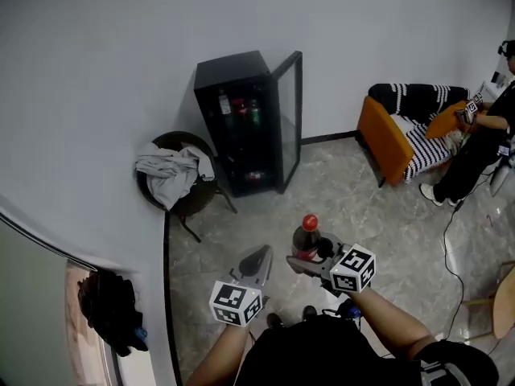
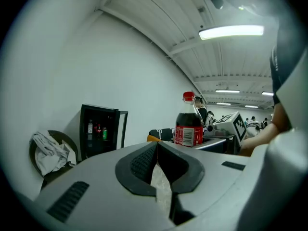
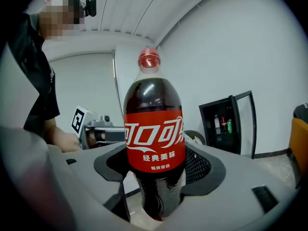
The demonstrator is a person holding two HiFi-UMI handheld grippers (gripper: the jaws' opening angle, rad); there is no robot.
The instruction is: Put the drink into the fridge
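Marbled floor (image 1: 362,207), boxy fridge (image 1: 241,127), cola bottle (image 1: 306,240)

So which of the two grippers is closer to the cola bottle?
Right. The right gripper is clamped around the cola bottle; the left gripper is apart to its left, shut and empty.

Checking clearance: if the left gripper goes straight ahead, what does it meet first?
Likely the wall, just right of the fridge door; the bottle stands off to the right. Depth is unclear.
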